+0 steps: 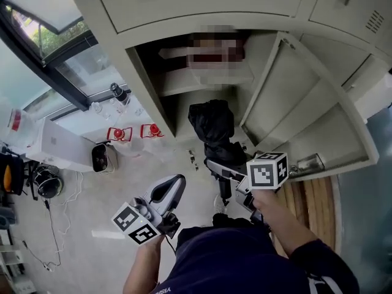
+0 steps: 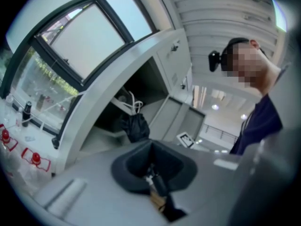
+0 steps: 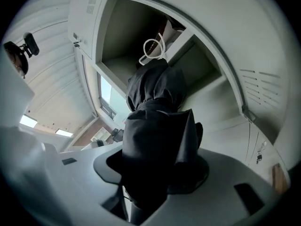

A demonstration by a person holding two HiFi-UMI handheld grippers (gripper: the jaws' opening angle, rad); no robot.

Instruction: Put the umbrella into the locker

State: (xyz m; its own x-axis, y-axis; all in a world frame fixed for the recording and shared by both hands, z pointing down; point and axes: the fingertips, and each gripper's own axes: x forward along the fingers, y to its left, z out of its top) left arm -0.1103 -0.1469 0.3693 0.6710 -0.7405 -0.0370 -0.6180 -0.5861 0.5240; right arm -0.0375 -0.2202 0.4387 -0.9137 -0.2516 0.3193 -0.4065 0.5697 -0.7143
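A folded black umbrella [image 1: 211, 127] is clamped at its lower end in my right gripper [image 1: 223, 164], which is shut on it. It points toward the open locker compartment [image 1: 177, 72] and hangs just in front of the opening. In the right gripper view the umbrella [image 3: 157, 126] fills the space between the jaws of the right gripper [image 3: 155, 173]. My left gripper [image 1: 168, 195] hangs lower left of the locker with nothing in it. The left gripper view shows the umbrella [image 2: 134, 126] ahead of the left gripper [image 2: 153, 173]. How its jaws stand does not show.
The locker door [image 1: 294, 103] stands swung open to the right. A white cord loop [image 3: 153, 48] hangs inside by a shelf. Red-capped items [image 1: 131, 133], a white box [image 1: 61, 146] and cables lie to the left below a window.
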